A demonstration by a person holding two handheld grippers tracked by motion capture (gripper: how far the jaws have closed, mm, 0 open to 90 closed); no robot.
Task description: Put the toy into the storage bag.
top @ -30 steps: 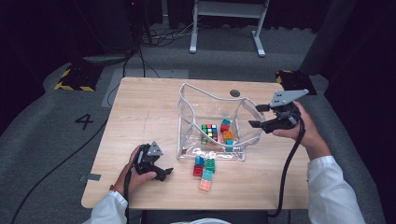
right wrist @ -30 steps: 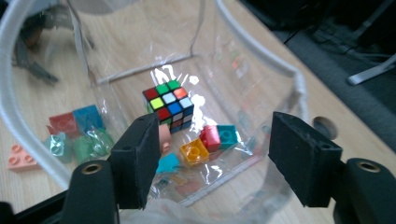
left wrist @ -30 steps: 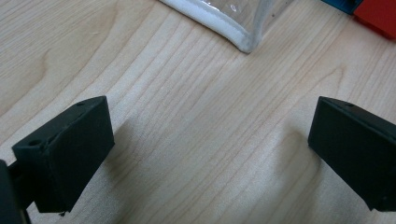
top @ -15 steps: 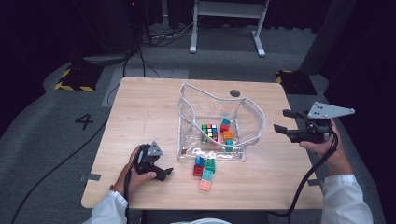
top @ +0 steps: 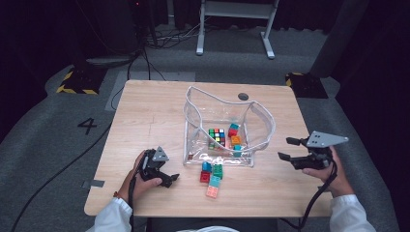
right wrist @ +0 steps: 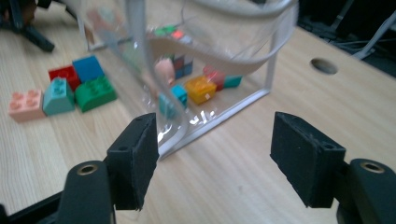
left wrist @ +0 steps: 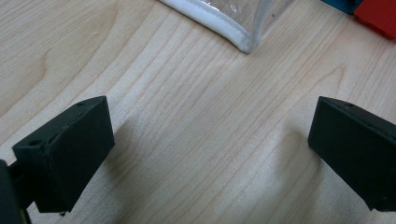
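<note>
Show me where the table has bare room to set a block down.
The wide left part of the table, between its left edge and the clear bag, is bare. So is the strip behind the bag, around the round hole. It is crowded in front of the bag, where the loose blocks lie.

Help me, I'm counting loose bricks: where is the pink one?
In the high view the pink brick lies on the table outside the clear bag, nearest the person, touching the teal brick.
</note>
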